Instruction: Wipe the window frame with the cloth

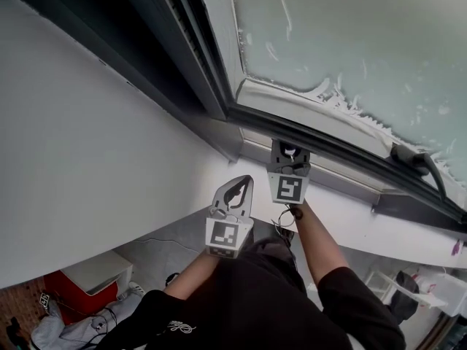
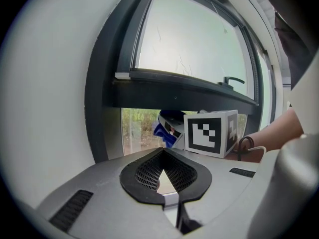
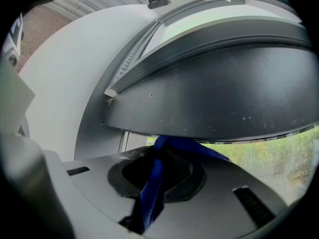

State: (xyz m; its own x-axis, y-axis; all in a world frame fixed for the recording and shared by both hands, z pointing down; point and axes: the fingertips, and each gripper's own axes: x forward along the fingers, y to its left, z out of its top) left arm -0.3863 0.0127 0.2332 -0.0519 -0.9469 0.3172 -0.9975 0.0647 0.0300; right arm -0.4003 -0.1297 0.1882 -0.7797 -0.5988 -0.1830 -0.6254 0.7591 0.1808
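Note:
The dark window frame (image 1: pixel 332 143) runs diagonally under the frosted pane (image 1: pixel 365 35). My right gripper (image 1: pixel 290 152) is raised against its lower rail, shut on a blue cloth (image 3: pixel 155 180). The cloth runs between the jaws and bunches at the tips against the underside of the dark rail (image 3: pixel 224 93). My left gripper (image 1: pixel 235 189) hangs a little lower and left of the right one, shut with nothing between its pads (image 2: pixel 144 171). From the left gripper view, the blue cloth (image 2: pixel 162 132) shows beside the right gripper's marker cube (image 2: pixel 209 132), under the frame (image 2: pixel 174 89).
A black window handle (image 1: pixel 419 162) sticks out of the frame to the right. A white wall (image 1: pixel 73 144) fills the left. Far below lie a red and white box (image 1: pixel 84 286), cables and white furniture (image 1: pixel 416 283). Greenery shows through the clear glass (image 3: pixel 269 153).

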